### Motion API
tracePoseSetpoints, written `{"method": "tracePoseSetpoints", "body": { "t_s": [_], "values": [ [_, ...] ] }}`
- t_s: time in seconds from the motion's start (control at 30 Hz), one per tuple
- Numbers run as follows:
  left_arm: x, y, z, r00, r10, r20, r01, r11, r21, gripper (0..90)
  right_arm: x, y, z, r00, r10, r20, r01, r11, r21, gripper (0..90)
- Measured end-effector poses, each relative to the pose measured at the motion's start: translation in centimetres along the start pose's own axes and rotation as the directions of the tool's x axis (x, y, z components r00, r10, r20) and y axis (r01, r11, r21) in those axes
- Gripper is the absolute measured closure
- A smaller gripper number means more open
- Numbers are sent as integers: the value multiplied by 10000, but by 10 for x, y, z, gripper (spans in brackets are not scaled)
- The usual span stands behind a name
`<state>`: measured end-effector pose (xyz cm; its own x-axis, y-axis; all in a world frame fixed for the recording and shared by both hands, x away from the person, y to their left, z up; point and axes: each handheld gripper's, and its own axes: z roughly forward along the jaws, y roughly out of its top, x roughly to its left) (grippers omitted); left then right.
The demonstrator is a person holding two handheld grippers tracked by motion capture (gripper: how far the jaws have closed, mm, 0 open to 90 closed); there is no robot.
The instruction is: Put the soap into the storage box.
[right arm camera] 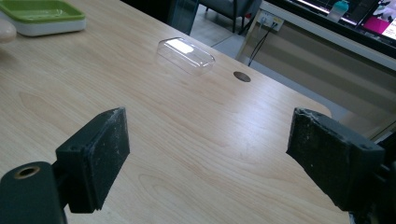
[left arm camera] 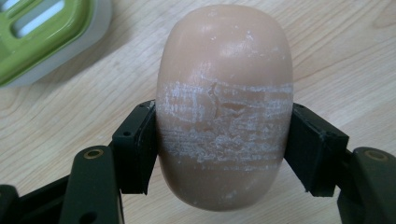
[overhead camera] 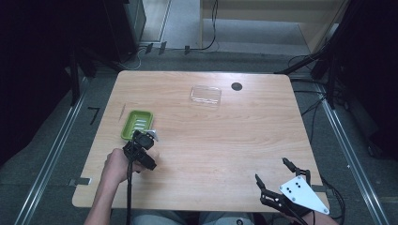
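One beige soap bar (left arm camera: 225, 105), pinched between the pads of the left gripper (left arm camera: 224, 149), just beside one green soap dish (overhead camera: 137, 125) on the table (overhead camera: 225, 140). One clear lid (overhead camera: 205, 95) lies well apart. One right gripper (overhead camera: 272, 172), jaws spread, holding nothing.

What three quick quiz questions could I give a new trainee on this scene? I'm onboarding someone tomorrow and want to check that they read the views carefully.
1. True or false: the left tool is shut on the bar of soap.
2. Multiple choice: where does the clear plastic lid lie? A) on the green soap dish; B) on the table, apart from the dish, on the far side; C) between the right tool's jaws.
3. Fill in: the right tool has its jaws ____ with nothing between them.

Key: 1 true; 2 B; 3 open.
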<state>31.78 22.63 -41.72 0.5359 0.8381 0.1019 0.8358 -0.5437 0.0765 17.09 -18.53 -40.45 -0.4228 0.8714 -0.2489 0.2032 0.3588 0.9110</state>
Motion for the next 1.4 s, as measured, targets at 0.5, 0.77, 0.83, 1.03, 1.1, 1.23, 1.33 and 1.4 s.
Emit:
{"method": "tracePoseSetpoints", "body": {
  "t_s": [0.5, 0.77, 0.83, 1.03, 1.1, 1.23, 1.33, 1.4],
  "values": [
    [22, -7, -8, 9975, -697, -89, 696, 9975, -91, 337, 0, 0, 0, 10000, -9, 14, 9, 10000, -16, 133],
    [32, -6, -13, 9943, -1060, -69, 1058, 9941, -255, 336, 1, 0, 0, 10000, -25, -19, 25, 10000, 17, 133],
    [35, -5, -15, 9933, -1152, -126, 1148, 9930, -284, 337, 1, 0, 0, 10000, -36, -27, 36, 10000, 17, 133],
    [41, 1, -16, 9919, -1264, -91, 1261, 9916, -275, 337, 1, 0, 1, 10000, -43, -18, 43, 10000, 37, 133],
    [42, 3, -16, 9919, -1268, -59, 1266, 9916, -273, 337, 1, 0, 1, 10000, -26, -27, 26, 10000, 42, 133],
    [47, 6, -18, 9912, -1321, -36, 1320, 9908, -305, 337, 1, 0, 1, 10000, -15, -13, 15, 10000, 38, 133],
    [49, 7, -19, 9907, -1361, -45, 1358, 9901, -363, 337, 0, 0, 1, 10000, -34, -31, 35, 10000, 28, 133],
    [54, 10, -22, 9895, -1443, -26, 1441, 9888, -391, 337, 0, 0, 1, 10000, -36, -28, 36, 10000, 27, 133]
  ]
}}
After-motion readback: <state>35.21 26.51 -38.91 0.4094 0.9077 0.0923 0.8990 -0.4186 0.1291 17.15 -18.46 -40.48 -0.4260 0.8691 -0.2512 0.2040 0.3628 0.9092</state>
